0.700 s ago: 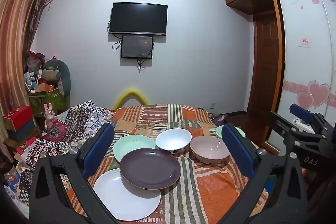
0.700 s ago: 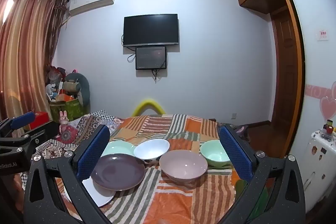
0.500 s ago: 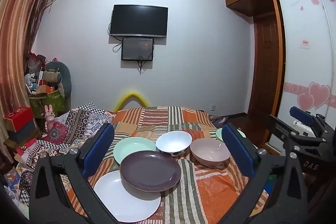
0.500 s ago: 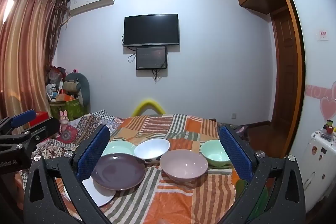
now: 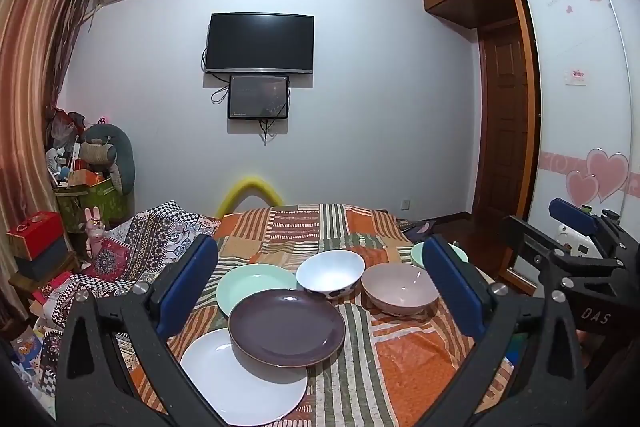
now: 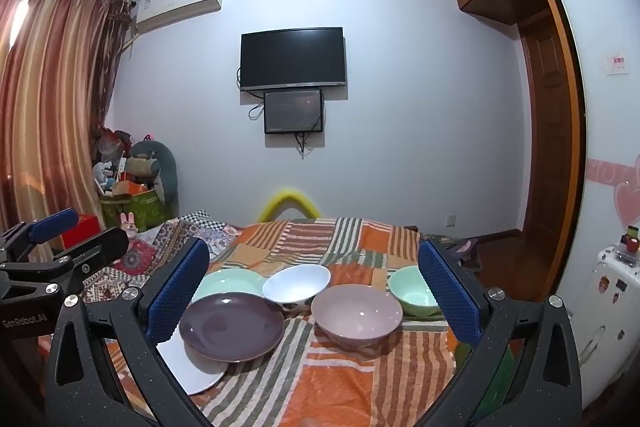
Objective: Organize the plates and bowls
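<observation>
On the striped cloth lie a white plate [image 5: 236, 383], a dark purple plate [image 5: 286, 327] overlapping it, and a mint green plate [image 5: 252, 281] behind. To their right stand a white bowl [image 5: 330, 273], a pink bowl [image 5: 400, 289] and a mint green bowl [image 6: 410, 291], which the left wrist view mostly hides behind a finger. My left gripper [image 5: 320, 291] is open, held above and short of the plates. My right gripper [image 6: 314, 291] is open too, short of the bowls, with nothing between its fingers. Neither touches anything.
The striped orange cloth [image 6: 360, 379] covers the table, with a patterned blanket [image 5: 148, 239] at its left. A cluttered green bin [image 5: 92, 195] stands by the curtain. A wardrobe [image 5: 580, 107] and a small white appliance [image 6: 612, 291] are on the right. A television [image 5: 260, 43] hangs on the far wall.
The left wrist view has tipped slightly upward, so the dishes sit a little lower in it. The right gripper has barely moved. Both stayed open.
</observation>
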Available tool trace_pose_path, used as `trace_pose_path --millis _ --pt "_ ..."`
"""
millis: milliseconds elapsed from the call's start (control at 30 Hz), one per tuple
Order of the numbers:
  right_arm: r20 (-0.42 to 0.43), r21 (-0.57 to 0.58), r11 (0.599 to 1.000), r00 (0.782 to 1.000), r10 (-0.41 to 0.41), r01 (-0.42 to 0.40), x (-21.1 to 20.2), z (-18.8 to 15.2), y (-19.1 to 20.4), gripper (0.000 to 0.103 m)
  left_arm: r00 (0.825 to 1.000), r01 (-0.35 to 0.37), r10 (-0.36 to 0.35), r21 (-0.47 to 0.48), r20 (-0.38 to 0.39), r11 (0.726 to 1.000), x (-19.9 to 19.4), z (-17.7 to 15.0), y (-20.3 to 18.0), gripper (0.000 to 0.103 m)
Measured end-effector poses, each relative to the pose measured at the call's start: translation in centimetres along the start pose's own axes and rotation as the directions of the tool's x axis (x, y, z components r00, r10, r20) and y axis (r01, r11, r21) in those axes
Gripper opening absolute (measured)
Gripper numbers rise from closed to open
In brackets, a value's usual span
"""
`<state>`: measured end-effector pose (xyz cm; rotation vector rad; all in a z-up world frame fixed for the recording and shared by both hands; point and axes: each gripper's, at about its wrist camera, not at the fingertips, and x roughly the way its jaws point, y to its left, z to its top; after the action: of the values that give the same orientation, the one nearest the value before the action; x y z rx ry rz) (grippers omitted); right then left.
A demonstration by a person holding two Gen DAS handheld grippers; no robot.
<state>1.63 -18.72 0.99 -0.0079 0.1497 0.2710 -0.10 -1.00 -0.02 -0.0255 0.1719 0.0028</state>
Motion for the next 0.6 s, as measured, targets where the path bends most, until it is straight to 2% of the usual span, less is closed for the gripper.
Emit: trace_pose_path --millis 600 --pt "0.005 -0.004 1.000 1.000 0.012 -0.012 -0.15 -0.04 0.16 0.103 1.000 -0.008 0.008 -0.017 -0.004 1.000 0.06 0.07 0.43 0.103"
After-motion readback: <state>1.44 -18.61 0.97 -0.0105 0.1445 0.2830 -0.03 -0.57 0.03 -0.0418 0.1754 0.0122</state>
